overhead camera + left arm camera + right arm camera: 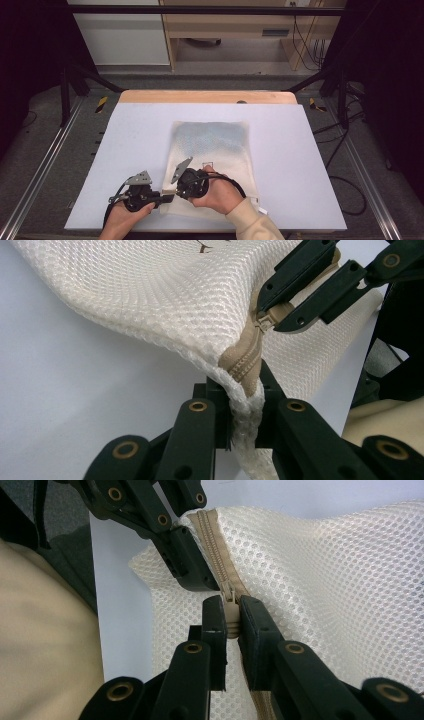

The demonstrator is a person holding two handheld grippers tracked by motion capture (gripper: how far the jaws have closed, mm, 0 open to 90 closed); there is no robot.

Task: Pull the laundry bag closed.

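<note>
A cream mesh zipper bag [212, 150] lies on the white table [130, 135], with something blue-grey inside its far half. Its tan zipper [212, 540] runs along the near-left edge. My left gripper [167, 196] is shut on the bag's near-left corner [245, 395], pinching mesh and zipper end. My right gripper [176, 191] is shut on the tan zipper pull [231, 615], close to the left gripper's jaws. In the left gripper view the right gripper [280, 315] holds the pull [265, 320] just beyond the pinched corner, and the mesh [160, 295] lifts off the table there.
A wooden strip [207, 96] borders the table's far edge. Metal rails [45, 160] run along both sides. Cables [345, 190] lie on the floor at the right. A wooden desk [235, 30] stands beyond the table.
</note>
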